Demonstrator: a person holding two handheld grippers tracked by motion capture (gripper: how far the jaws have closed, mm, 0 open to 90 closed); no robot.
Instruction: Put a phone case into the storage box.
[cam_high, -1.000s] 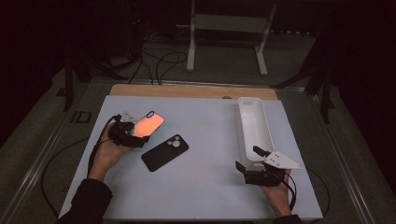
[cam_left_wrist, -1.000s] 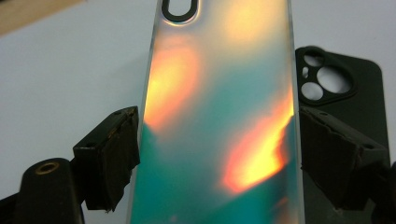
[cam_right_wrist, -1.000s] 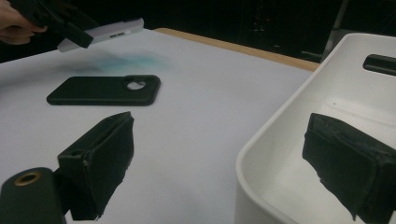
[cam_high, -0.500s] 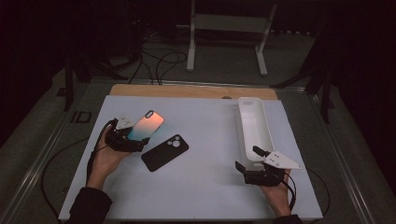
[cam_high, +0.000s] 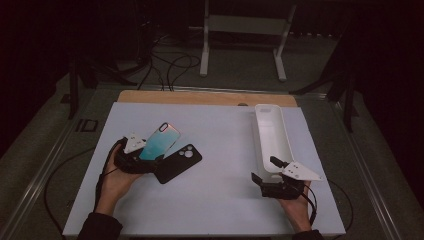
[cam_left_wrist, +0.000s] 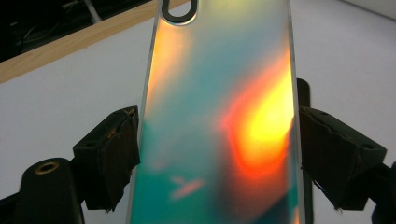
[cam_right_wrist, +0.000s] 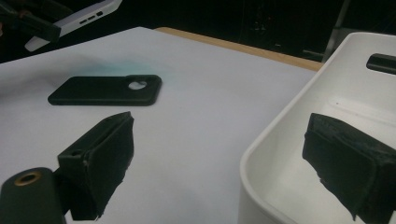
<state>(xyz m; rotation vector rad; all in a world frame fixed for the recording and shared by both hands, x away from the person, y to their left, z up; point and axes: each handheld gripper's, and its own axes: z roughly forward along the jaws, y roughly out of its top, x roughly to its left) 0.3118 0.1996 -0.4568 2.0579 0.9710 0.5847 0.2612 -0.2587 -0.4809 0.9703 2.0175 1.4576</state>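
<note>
Your left claw (cam_high: 150, 159) grips the case (cam_high: 160, 141) across its width, long axis pointing away; the tray (cam_high: 272, 135) lies far right of it. Your right claw (cam_high: 265, 170), released, straddles the tray's near wall.

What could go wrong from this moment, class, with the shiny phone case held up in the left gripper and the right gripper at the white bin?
1. The iridescent phone case is clamped by its smooth edges in the left gripper; it may slip or twist out.
2. Carried low, it could knock the black phone case lying just beside it.
3. The right gripper straddles the wall of the white bin, jaws open; a nudge might shove or tip the bin.
</note>
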